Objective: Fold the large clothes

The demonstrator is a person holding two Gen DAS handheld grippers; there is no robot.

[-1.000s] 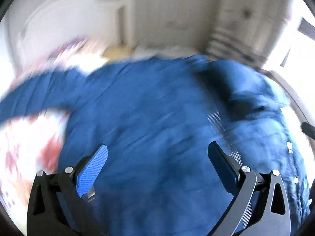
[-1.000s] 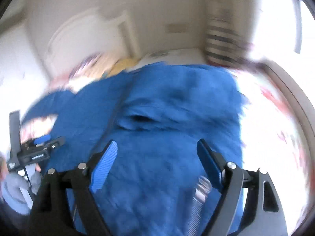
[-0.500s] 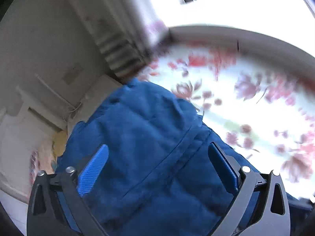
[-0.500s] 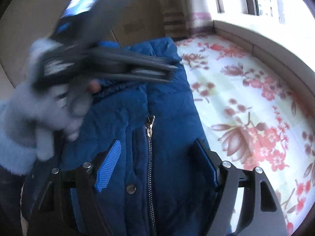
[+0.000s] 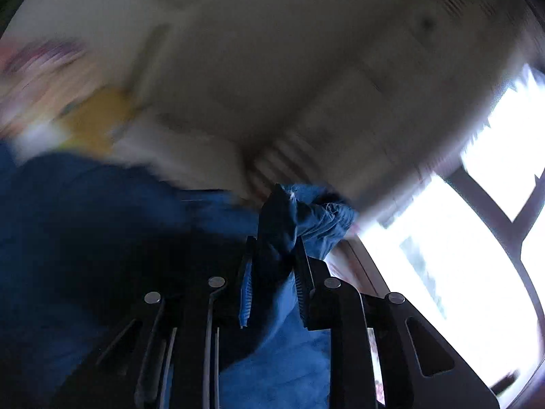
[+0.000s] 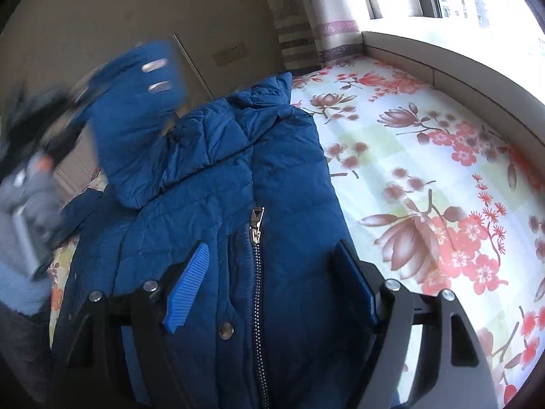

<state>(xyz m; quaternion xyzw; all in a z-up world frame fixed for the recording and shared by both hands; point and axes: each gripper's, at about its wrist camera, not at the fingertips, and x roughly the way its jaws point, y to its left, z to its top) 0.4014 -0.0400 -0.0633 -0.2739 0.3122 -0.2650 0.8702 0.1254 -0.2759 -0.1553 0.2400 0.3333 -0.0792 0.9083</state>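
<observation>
A large blue quilted jacket (image 6: 238, 177) with a front zipper (image 6: 256, 228) lies on the flowered bedsheet (image 6: 425, 156). My right gripper (image 6: 272, 283) is open and hovers just above the jacket's zipped front. My left gripper (image 5: 274, 279) is shut on a bunched fold of the jacket (image 5: 303, 218) and holds it raised. In the right wrist view the lifted sleeve end (image 6: 136, 116), with two silver snaps, hangs blurred at the left above the jacket. The hand holding the left gripper (image 6: 27, 204) is at the far left there.
A window sill (image 6: 442, 64) and window run along the bed's right side. A striped curtain (image 6: 299, 41) hangs in the corner. A beige wall with a socket (image 6: 228, 52) is behind the jacket. The left wrist view is motion-blurred.
My left gripper has shut on a fold of the jacket and swung it upward. My right gripper has stayed open and settled over the zipped front.
</observation>
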